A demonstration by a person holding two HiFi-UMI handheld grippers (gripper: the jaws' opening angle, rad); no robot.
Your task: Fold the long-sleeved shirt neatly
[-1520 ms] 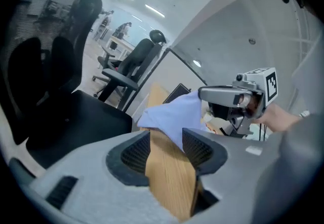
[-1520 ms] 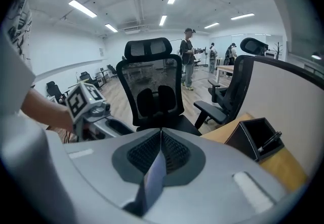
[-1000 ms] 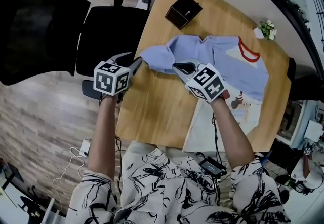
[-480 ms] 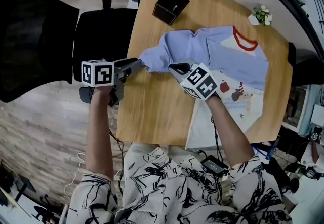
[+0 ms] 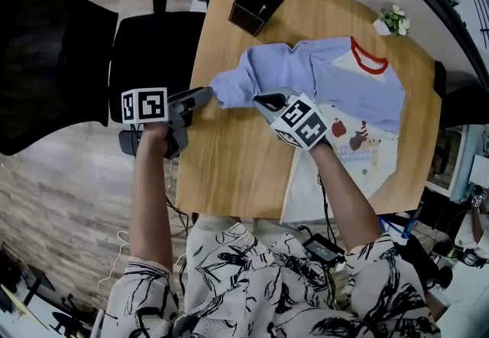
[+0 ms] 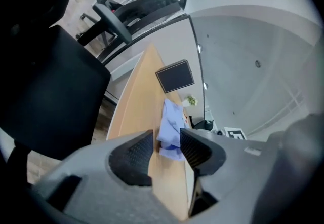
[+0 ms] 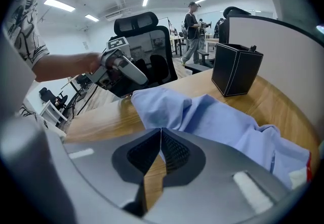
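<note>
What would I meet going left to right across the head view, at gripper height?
black office chair → left gripper → blue sleeve → right gripper → red collar

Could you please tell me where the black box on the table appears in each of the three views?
Head view: black box at upper centre, on the far corner of the table, beyond the blue sleeve.
Left gripper view: centre, just above the sleeve.
Right gripper view: upper right, behind the sleeve.
Shared landmark: the blue sleeve, lying before the box in all three.
</note>
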